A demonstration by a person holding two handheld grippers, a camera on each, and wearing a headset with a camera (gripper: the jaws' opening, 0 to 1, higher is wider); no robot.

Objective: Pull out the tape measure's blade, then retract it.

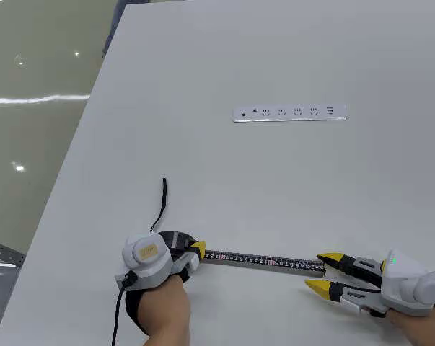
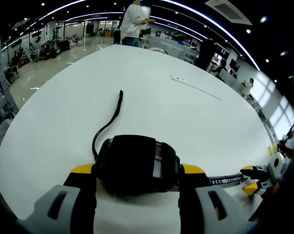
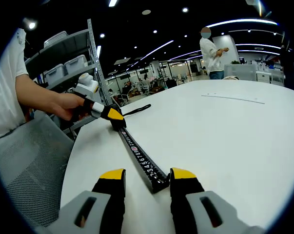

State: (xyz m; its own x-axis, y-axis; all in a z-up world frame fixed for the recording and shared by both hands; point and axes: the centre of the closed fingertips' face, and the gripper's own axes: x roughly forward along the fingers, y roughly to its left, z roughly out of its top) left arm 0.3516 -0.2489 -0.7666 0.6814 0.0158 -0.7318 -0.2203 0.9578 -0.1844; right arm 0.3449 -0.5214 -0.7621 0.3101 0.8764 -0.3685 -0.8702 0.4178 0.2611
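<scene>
Left gripper [image 2: 137, 170] fingers clamp the tape measure [image 1: 175, 241] on the desk [image 1: 275, 187], blade [image 1: 264, 261] out, tip between the spread fingers of the right gripper [image 3: 147, 174], seemingly untouched.

Three moving cameras, one white table.
The head view looks steeply down from the near edge of the table [image 1: 239, 58]. The left gripper view sits low, very close behind the tape measure [image 2: 137, 163], facing across toward the power strip [image 2: 195, 87]. The right gripper view looks low along the blade [image 3: 142, 158], back toward the left gripper [image 3: 116, 119]. All three share the blade and power strip.
</scene>
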